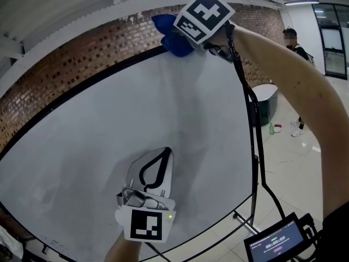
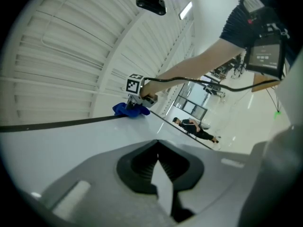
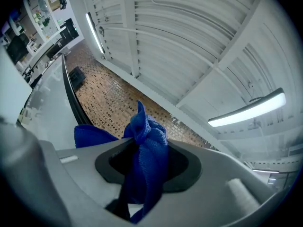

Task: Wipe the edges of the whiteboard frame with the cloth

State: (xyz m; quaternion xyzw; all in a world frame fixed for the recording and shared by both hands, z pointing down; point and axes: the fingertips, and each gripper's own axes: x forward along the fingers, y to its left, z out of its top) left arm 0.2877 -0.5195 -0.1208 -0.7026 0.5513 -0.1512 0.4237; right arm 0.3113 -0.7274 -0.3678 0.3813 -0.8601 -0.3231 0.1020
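Blue cloth (image 1: 170,37), white whiteboard (image 1: 109,124) edged by black frame (image 2: 57,123), red-brown brick wall (image 1: 49,83), black-and-white square-patterned marker cube (image 1: 204,14), white ribbed ceiling (image 1: 54,15).

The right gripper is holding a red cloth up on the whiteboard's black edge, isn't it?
Not red: the cloth is blue. The right gripper view shows it pinched in the right gripper. The rest is right: the cloth is up at the whiteboard's black edge.
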